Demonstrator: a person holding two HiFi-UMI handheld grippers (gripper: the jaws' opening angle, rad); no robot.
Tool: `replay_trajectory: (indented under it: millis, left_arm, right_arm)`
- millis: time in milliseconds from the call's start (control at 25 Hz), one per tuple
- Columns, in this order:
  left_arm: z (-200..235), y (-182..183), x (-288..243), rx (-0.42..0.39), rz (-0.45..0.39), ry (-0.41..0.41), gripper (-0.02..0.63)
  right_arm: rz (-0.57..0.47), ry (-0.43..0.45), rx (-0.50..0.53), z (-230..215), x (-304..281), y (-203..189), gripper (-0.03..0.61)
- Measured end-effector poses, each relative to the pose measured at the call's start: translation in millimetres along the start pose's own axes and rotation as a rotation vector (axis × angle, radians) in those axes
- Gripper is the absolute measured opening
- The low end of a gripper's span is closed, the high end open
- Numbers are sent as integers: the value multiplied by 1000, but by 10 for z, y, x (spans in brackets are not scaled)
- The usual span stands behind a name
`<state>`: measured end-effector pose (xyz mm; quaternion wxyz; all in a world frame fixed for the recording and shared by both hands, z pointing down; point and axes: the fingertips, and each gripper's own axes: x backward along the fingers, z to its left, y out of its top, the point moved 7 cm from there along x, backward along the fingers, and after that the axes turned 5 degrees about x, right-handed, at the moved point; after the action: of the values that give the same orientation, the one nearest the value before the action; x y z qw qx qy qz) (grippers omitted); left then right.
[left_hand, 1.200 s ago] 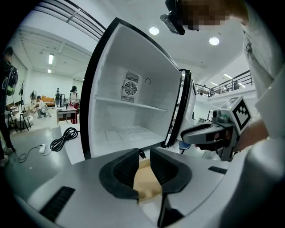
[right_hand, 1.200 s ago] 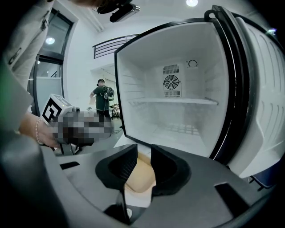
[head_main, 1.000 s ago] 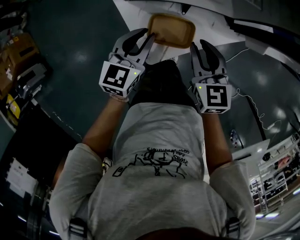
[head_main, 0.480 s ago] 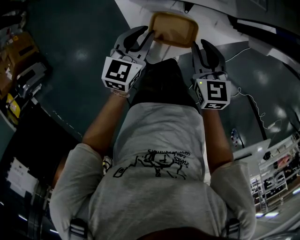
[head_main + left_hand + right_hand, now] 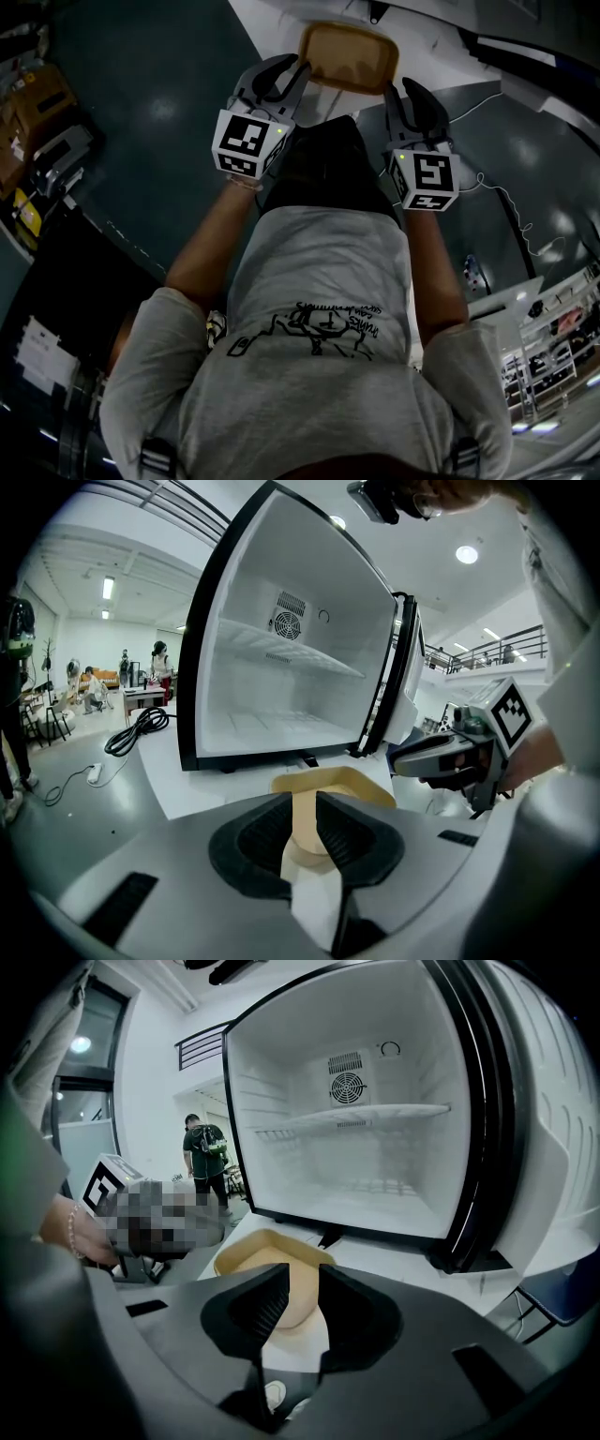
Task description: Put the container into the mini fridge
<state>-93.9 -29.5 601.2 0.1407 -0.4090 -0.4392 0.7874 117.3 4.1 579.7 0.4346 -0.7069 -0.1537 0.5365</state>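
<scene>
A tan shallow container (image 5: 345, 54) hangs between my two grippers in front of the open mini fridge (image 5: 281, 667). My left gripper (image 5: 302, 803) is shut on the container's (image 5: 342, 785) near left rim, which is pinched between its black pads. From the other side, my right gripper (image 5: 302, 1274) is shut on the rim of the container (image 5: 253, 1246). In the head view the left gripper (image 5: 300, 71) and right gripper (image 5: 398, 90) flank the container. The fridge's white inside (image 5: 366, 1157) is empty, with one shelf across it.
The fridge stands on a white platform (image 5: 178, 785), with its door (image 5: 405, 682) swung open at the right. A black cable (image 5: 136, 731) lies coiled on the grey floor at the left. People stand far back (image 5: 159, 658), and one person (image 5: 206, 1162) is beyond the fridge.
Both grippers and the container have sunk a little together toward the white platform. Both grips look the same as before.
</scene>
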Motion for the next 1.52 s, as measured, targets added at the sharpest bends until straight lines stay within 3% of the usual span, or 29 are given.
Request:
replay_trajectory:
  millis: [840, 1520]
  left_arm:
    - [101, -221, -145, 40, 52, 4, 101]
    - [117, -227, -194, 69, 41, 8, 104]
  right_arm:
    - [64, 8, -59, -25, -226, -241, 98]
    - [66, 15, -143, -53, -301, -374, 101]
